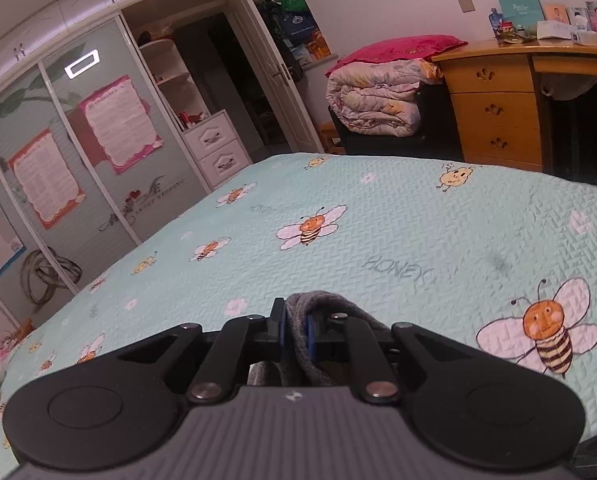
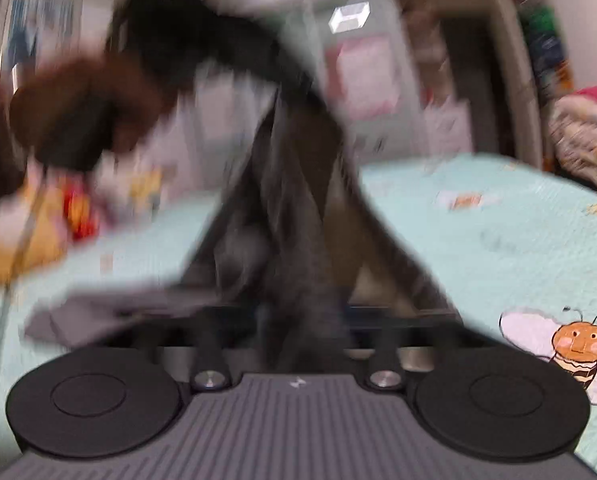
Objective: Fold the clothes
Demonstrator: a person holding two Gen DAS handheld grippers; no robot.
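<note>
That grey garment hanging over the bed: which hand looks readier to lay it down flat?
Probably left. The left tool is shut on the grey garment low above the bedspread, steady. The right view is motion-blurred, its tool's grip unclear.

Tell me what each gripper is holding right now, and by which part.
The left gripper pinches a rolled edge of the grey garment. The right gripper appears shut on hanging grey fabric, but blur hides which part.

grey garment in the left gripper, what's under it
The grey garment, pinched in the left gripper, hangs over the bee-print quilt. The gripper body hides whatever lies directly beneath the cloth.
</note>
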